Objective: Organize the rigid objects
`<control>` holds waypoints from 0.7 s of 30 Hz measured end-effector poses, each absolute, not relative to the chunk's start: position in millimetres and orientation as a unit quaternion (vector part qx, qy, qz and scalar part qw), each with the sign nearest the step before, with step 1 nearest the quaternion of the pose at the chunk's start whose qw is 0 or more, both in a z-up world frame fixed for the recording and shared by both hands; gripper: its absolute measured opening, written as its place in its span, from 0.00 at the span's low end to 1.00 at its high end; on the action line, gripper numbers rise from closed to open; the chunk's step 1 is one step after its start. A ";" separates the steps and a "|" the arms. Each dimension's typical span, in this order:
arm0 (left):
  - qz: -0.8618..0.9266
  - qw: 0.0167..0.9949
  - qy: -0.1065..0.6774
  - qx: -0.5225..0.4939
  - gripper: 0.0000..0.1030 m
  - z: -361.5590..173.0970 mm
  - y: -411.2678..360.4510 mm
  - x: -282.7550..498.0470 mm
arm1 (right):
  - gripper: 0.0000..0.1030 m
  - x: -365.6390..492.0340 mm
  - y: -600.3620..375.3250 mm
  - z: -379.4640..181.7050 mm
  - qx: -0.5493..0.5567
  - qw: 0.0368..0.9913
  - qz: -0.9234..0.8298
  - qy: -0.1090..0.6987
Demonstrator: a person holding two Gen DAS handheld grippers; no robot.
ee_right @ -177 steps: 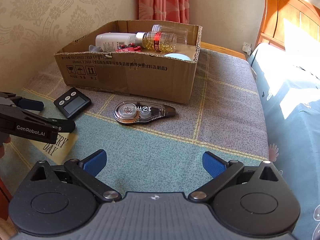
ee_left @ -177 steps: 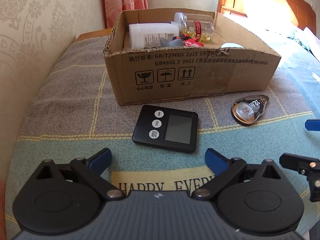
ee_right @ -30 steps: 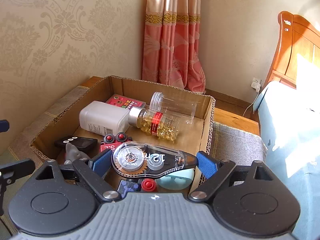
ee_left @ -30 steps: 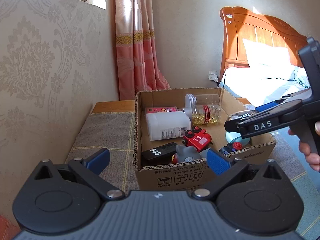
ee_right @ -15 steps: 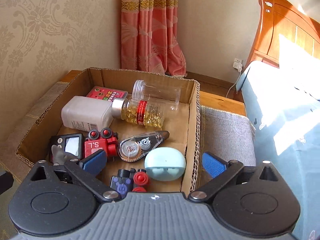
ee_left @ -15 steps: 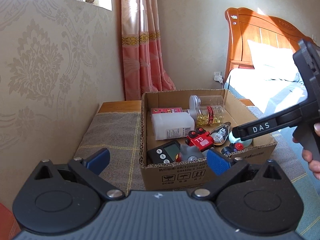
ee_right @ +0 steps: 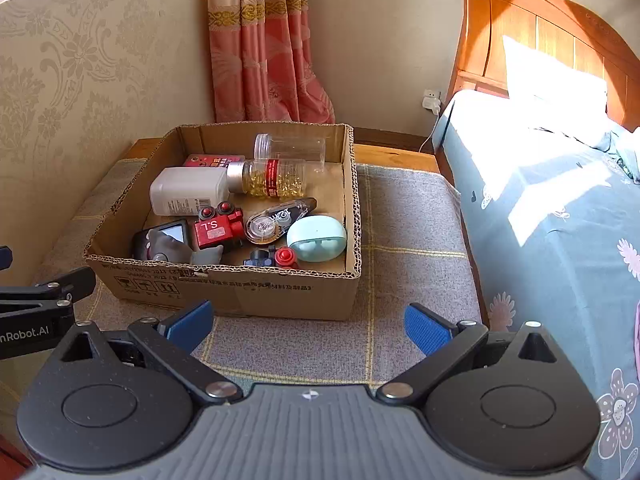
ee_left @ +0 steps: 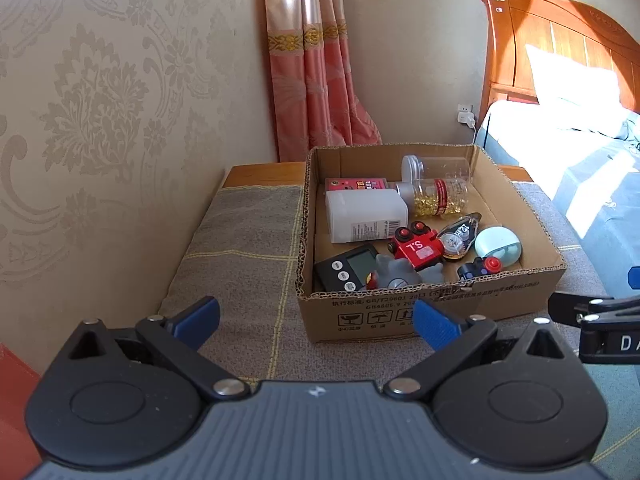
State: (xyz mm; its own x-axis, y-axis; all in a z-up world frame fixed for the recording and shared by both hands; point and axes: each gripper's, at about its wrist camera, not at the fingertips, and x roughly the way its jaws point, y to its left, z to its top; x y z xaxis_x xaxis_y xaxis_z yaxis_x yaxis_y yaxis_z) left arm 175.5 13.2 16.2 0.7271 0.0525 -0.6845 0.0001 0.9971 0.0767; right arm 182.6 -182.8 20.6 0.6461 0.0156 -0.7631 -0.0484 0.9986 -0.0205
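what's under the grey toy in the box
The grey toy lies across the black timer, hiding its near part; only the screen end shows here. Whether anything else sits beneath, behind the cardboard box front wall, cannot be seen.

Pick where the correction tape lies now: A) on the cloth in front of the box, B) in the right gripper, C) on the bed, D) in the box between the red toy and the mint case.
D: the correction tape lies in the box, between the red toy and the mint case.
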 end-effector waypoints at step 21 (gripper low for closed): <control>0.008 0.927 0.374 0.031 0.99 26.0 8.0 169.7 | 1.00 170.7 -183.9 29.5 -0.009 0.913 0.018 0.408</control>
